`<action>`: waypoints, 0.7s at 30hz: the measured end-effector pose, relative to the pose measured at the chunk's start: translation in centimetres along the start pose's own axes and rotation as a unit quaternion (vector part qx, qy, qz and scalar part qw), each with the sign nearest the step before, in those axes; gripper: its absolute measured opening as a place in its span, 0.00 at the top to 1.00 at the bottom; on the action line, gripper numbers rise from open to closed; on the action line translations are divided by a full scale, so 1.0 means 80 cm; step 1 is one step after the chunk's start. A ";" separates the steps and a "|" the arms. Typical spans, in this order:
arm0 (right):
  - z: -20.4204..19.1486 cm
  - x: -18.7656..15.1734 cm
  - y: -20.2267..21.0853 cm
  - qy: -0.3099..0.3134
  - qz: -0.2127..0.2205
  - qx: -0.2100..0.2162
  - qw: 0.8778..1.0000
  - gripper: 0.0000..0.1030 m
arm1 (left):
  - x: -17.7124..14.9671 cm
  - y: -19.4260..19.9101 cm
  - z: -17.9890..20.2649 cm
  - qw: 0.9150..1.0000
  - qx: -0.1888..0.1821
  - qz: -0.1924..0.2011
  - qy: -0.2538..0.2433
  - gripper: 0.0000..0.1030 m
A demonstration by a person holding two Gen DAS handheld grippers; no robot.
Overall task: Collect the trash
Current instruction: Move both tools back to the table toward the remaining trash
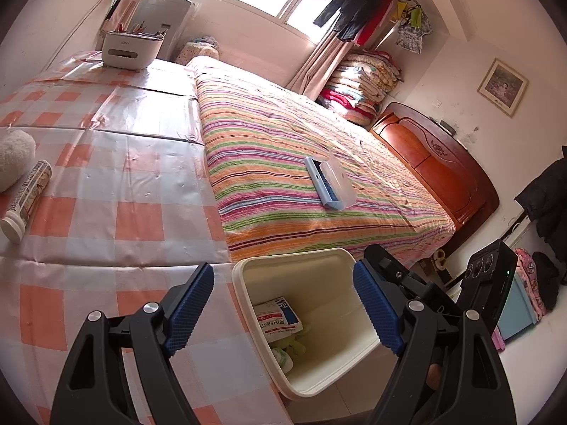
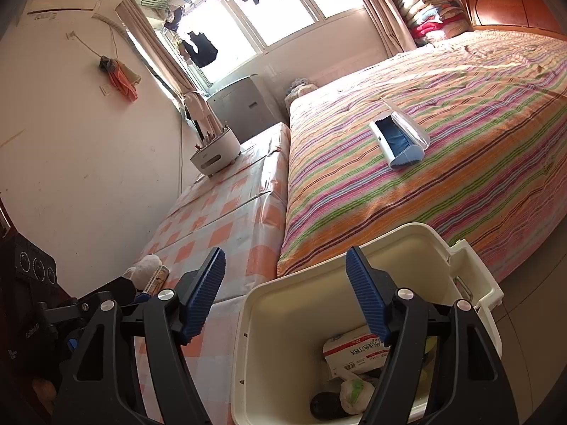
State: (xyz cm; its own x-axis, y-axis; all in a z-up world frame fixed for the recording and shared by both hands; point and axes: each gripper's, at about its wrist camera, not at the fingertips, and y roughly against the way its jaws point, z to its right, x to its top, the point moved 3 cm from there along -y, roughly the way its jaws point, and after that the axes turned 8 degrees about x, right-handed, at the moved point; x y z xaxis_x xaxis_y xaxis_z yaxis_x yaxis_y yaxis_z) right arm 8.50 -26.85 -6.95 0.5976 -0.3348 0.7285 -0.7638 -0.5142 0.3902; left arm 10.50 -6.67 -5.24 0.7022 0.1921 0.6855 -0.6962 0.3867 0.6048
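My left tongs point(image 1: 283, 308) stand wide open with nothing between the blue pads, hanging over the edge of the checked table point(image 1: 117, 184) and the cream bin point(image 1: 244, 283) beside it. My right tongs point(image 2: 285, 294) are open too and empty, right above the bin's mouth.

The trash is in the bin: a white carton point(image 1: 278, 318) with red and blue print, and a crumpled pale green wrapper point(image 1: 287, 349) under it. The right view looks deeper, adding a dark round thing point(image 2: 322, 405) at the bottom and the bin's flap point(image 2: 478, 276) swung outward. The carton shows Chinese characters, a barcode and "20", though I cannot read the rest.

Only the left view shows the white printed tube point(image 1: 26, 200) lying on the table clearly, touching a fluffy white ball point(image 1: 14, 159); its print is too small to read. Both views catch the white pen holder point(image 1: 131, 49) at the table's far end and a blue and white case point(image 1: 331, 184) on the striped bed point(image 1: 283, 134).
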 end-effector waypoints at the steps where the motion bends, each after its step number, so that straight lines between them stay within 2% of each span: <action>1: -0.004 -0.001 -0.003 0.001 -0.002 0.002 1.000 0.32 | 0.001 0.002 -0.003 1.000 0.000 0.001 0.003 0.24; 12: -0.058 -0.013 -0.052 0.022 -0.032 0.035 0.999 0.32 | 0.017 0.035 -0.047 0.999 0.023 0.026 0.023 0.24; 21: -0.102 -0.028 -0.089 0.045 -0.058 0.060 0.995 0.32 | 0.031 0.076 -0.113 0.994 0.056 0.054 0.073 0.24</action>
State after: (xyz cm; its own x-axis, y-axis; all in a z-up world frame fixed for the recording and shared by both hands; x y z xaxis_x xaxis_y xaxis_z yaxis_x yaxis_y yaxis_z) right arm 10.57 -15.98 -6.77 0.6516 -0.1987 0.7321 -0.6529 -0.6381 0.4080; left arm 9.36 4.32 -3.58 0.6314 0.3591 0.6873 -0.7749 0.2564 0.5778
